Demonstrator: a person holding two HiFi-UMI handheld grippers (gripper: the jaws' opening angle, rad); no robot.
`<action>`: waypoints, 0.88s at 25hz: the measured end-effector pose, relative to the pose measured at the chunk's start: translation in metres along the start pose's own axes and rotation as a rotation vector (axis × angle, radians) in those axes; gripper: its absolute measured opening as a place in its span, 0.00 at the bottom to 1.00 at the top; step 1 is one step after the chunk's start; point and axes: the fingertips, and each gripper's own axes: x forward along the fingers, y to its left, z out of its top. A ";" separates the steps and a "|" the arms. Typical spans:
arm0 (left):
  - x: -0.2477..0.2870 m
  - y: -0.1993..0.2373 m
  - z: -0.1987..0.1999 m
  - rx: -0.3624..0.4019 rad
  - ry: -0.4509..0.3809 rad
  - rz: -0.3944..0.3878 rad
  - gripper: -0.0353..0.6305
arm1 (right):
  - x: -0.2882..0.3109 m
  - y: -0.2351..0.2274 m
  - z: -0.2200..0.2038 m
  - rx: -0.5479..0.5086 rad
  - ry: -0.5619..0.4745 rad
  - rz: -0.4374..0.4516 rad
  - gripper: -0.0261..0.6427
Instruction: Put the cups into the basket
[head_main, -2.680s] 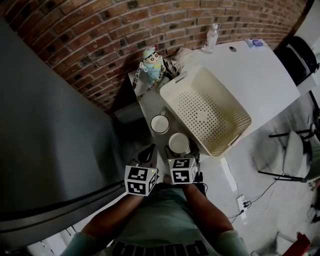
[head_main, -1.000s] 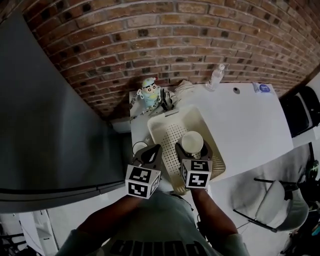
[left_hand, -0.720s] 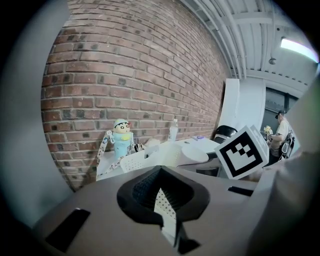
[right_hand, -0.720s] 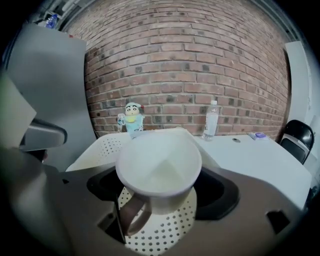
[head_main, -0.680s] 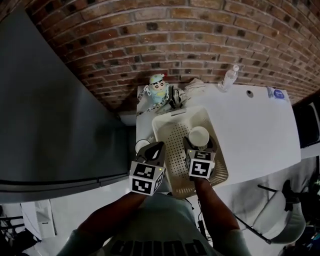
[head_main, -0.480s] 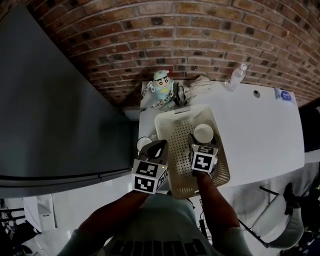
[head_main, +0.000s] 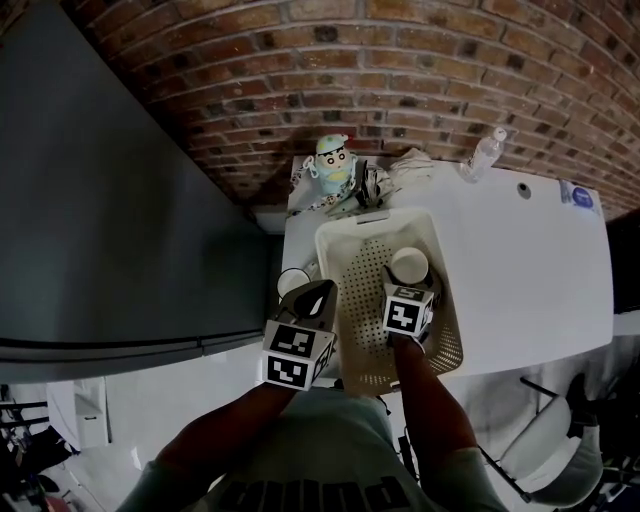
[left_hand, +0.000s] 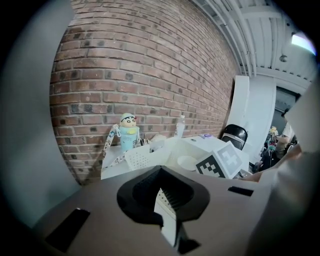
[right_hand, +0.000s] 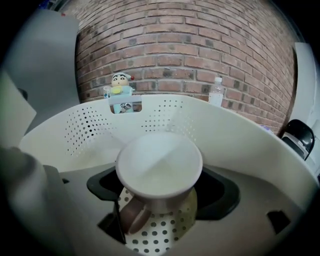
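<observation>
A cream perforated basket (head_main: 365, 290) stands on the white table (head_main: 520, 270). My right gripper (head_main: 408, 285) is inside it, shut on a white cup (head_main: 408, 264). In the right gripper view the cup (right_hand: 159, 165) sits between the jaws of the right gripper (right_hand: 160, 187), handle at lower left, with the basket wall (right_hand: 240, 140) all around. A second white cup (head_main: 292, 283) stands on the table just left of the basket. My left gripper (head_main: 315, 298) hovers near that cup, jaws together and empty; it is the left gripper (left_hand: 162, 192) in its own view, facing the basket (left_hand: 145, 155).
A cartoon figure toy (head_main: 335, 160) and a clear bottle (head_main: 485, 152) stand at the table's back edge against the brick wall. A tall dark grey panel (head_main: 100, 220) rises left of the table. A black chair (left_hand: 233, 136) stands beyond the table.
My right gripper has carried the cup from the table's front edge over the rim and down into the basket. The left gripper stayed beside the other cup.
</observation>
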 end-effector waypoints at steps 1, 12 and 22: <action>-0.001 0.000 0.000 -0.001 -0.002 0.000 0.05 | 0.001 0.000 -0.001 0.006 0.001 0.001 0.63; -0.013 -0.002 0.000 -0.003 -0.025 -0.032 0.05 | -0.006 -0.004 -0.013 0.033 0.054 0.010 0.63; -0.027 -0.009 0.002 0.006 -0.056 -0.082 0.05 | -0.063 0.001 0.008 0.047 -0.045 0.023 0.64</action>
